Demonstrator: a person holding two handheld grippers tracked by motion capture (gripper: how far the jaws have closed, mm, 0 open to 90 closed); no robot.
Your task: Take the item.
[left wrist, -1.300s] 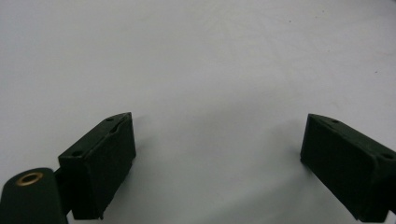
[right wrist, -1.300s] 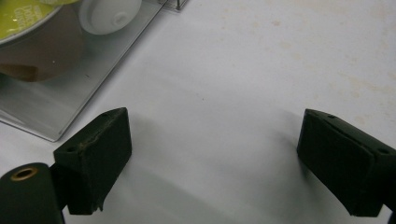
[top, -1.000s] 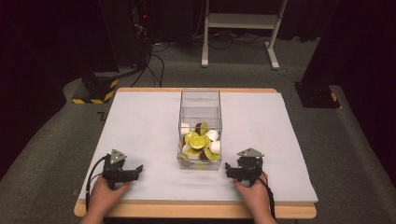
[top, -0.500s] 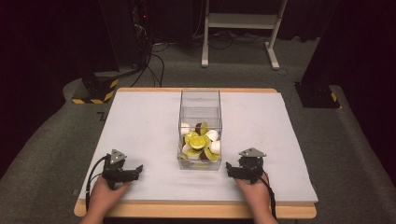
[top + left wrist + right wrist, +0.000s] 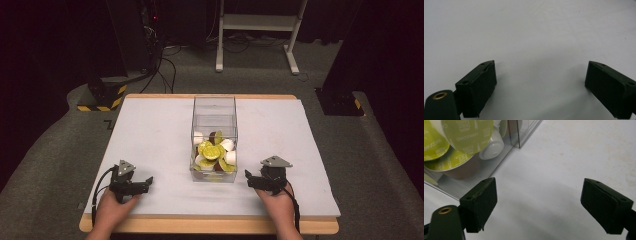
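Nothing has visibly moved since the earlier frames. The left gripper [image 5: 141, 184] and right gripper [image 5: 252, 181] rest near the table's [image 5: 150, 125] front edge, jaws spread wide and empty. Between them stands the clear box [image 5: 214, 120] of coffee capsules [image 5: 210, 152], bare tabletop on either side.

Green-lidded white capsules [image 5: 210, 152], clear box [image 5: 214, 107], white table [image 5: 150, 135].

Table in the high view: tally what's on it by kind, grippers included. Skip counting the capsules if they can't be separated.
Grippers: 2, left gripper and right gripper
Clear box: 1
Coffee capsules: a heap, count unclear
Total: 3, plus the capsules
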